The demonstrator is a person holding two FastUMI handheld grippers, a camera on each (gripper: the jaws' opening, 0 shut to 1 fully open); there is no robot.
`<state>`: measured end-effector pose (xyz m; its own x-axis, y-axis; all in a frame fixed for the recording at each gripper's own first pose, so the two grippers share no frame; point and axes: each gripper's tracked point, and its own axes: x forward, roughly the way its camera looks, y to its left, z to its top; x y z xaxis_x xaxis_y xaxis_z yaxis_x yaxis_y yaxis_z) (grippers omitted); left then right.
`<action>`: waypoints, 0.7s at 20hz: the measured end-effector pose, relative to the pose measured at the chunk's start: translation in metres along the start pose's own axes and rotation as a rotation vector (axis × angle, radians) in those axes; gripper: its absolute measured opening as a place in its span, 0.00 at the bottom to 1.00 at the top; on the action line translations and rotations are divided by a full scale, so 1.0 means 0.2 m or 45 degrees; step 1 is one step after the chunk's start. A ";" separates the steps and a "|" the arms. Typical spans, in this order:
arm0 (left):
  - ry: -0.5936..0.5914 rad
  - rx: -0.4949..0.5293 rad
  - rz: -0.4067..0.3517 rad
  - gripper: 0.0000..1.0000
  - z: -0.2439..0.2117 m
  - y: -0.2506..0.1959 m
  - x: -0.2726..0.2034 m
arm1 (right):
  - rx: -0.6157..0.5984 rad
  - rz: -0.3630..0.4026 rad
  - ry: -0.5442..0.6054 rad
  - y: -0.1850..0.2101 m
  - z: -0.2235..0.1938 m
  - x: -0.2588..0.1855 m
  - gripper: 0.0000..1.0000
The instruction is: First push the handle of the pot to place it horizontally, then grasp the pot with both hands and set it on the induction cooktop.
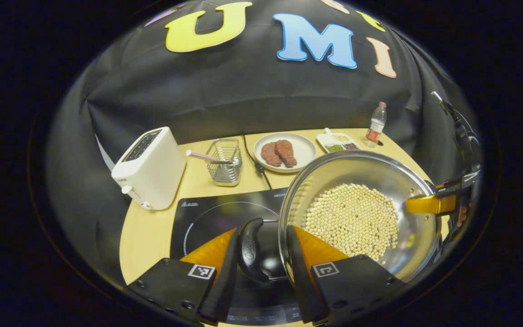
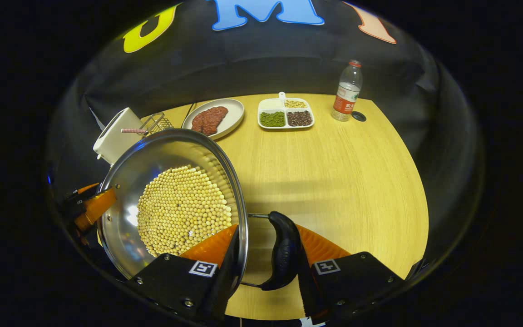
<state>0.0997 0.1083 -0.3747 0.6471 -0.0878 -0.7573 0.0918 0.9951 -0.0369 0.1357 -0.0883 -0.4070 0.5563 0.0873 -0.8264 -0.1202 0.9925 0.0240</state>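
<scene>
Above the cooktop's right part, the pot hangs between both grippers, full of beans.
Steel, stiff, slick, probably heavy: left gripper clamps rim and side handle at nine o'clock; right gripper likewise at three. Induction cooktop lies beneath; toaster at ten.

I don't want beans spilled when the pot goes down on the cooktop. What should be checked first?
1. Left gripper jaws clamp the pot at its handle: ok.
2. Right gripper jaws clamp the other handle: ok.
3. Beans lie below the rim: ok.
4. Cord and wire basket sit behind the cooktop, off it: ok.
5. Pot centred over the cooktop: cannot tell.
6. Pot held level: cannot tell.
</scene>
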 end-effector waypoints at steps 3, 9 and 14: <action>0.004 -0.009 0.014 0.64 -0.03 0.14 -0.02 | -0.021 0.001 -0.008 0.00 0.01 -0.01 0.63; 0.020 -0.028 0.036 0.60 -0.08 0.38 -0.02 | -0.033 0.006 0.003 0.00 0.02 0.01 0.63; 0.025 -0.038 0.058 0.64 -0.11 0.57 -0.01 | -0.030 0.004 0.012 0.00 0.02 0.02 0.63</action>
<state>0.0922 0.2230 -0.3914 0.6349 -0.0419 -0.7715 0.0399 0.9990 -0.0215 0.1418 -0.0885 -0.4081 0.5481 0.0894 -0.8316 -0.1414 0.9899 0.0132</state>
